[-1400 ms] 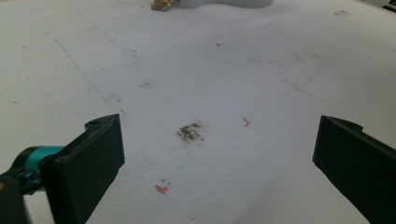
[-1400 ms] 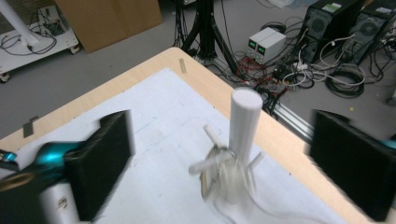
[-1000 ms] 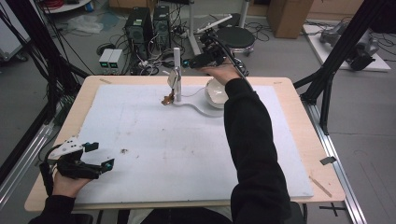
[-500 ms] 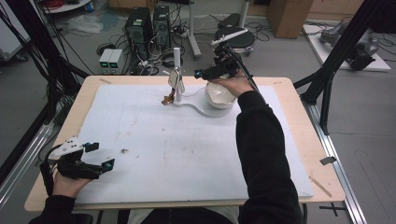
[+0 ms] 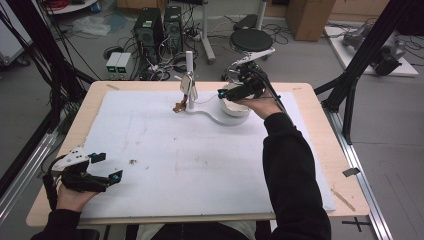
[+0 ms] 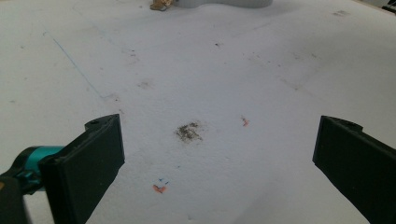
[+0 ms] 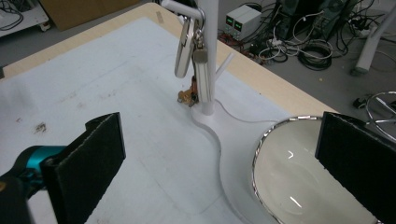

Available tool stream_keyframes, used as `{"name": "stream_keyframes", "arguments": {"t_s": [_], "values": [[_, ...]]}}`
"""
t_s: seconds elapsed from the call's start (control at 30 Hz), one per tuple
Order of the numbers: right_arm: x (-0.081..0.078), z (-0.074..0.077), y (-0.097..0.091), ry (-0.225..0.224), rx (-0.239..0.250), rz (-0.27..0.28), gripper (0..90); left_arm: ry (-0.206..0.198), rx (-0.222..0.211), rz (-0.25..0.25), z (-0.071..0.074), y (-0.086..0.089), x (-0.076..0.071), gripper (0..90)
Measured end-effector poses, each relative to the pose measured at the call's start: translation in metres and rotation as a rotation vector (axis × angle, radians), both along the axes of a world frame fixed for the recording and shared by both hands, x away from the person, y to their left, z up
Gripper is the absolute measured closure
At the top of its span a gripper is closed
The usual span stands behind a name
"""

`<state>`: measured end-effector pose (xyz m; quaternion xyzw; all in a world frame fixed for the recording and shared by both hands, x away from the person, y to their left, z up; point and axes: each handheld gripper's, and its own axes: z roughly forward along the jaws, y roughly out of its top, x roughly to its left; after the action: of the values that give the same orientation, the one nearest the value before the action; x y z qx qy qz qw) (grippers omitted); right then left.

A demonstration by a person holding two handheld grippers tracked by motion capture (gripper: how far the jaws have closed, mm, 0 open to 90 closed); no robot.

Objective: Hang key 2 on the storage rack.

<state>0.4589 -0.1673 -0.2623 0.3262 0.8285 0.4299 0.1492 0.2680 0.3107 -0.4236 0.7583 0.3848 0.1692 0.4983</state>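
Observation:
A white stand [image 5: 189,70] rises at the back of the white mat, with a bunch of keys [image 5: 189,89] hanging from its hook and a small brown charm [image 5: 177,107] at its foot. Its curved base holds a white bowl [image 5: 239,109]. My right gripper [image 5: 226,90] hovers open just over the bowl's far rim. In the right gripper view the jaws [image 7: 219,135] stand wide apart, with the bowl [image 7: 299,177] low right and the keys [image 7: 188,46] ahead. My left gripper [image 5: 107,166] rests open at the mat's near left corner, nothing between its jaws [image 6: 219,135].
The white mat [image 5: 165,160] covers most of the wooden table [image 5: 320,100]. A dark smudge [image 6: 189,132] marks the mat in front of the left gripper. Black frame legs [image 5: 350,95] stand at the right; computers and cables lie on the floor behind.
My right gripper has drifted right and toward the near side, from beside the stand's post to above the bowl. The left gripper has stayed put.

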Motion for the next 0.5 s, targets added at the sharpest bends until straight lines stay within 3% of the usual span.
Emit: {"name": "stream_keyframes", "arguments": {"t_s": [0.23,0.5], "values": [[-0.011,-0.019,-0.015,0.014,0.021,-0.005,0.6,-0.001,0.005,0.000,-0.001,0.000,0.000,2.4],[-0.024,-0.046,-0.032,0.042,-0.003,-0.020,0.6,-0.001,0.002,0.002,-0.001,0.000,0.000,2.5]]}}
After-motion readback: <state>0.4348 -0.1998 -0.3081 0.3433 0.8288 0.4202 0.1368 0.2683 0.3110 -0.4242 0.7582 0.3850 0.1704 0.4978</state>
